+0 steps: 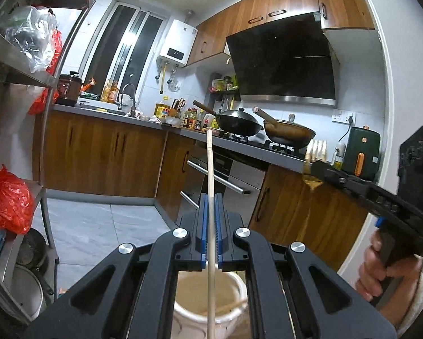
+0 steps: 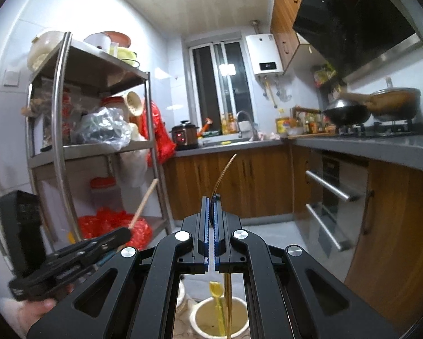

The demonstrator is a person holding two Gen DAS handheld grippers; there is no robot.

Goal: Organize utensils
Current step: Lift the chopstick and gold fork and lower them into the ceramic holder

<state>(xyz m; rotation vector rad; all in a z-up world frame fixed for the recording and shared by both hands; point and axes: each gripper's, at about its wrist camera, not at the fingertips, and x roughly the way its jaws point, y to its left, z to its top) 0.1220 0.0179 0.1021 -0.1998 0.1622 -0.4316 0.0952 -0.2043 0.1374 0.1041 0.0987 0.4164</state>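
My left gripper [image 1: 210, 197] is shut on a long pale wooden chopstick [image 1: 210, 163], which runs up past its tips and down below the jaws. Under it sits a white round holder [image 1: 237, 310] with another stick inside. My right gripper [image 2: 211, 200] is shut on a thin golden utensil [image 2: 225, 172] that curves upward and hangs down toward a white cup [image 2: 241, 308] holding a yellow plastic utensil [image 2: 215, 293]. Each gripper shows in the other's view: the right gripper [image 1: 318, 169] on the right, the left gripper [image 2: 126, 233] on the lower left, both hand-held.
A steel shelf rack [image 2: 61, 130] with red bags [image 1: 5, 197] stands on the left. The L-shaped counter [image 1: 239, 147] carries two woks [image 1: 239, 124], bottles and a sink tap [image 2: 246, 121]. Oven handles [image 2: 327, 186] stick out from the wooden cabinets. The floor is tiled.
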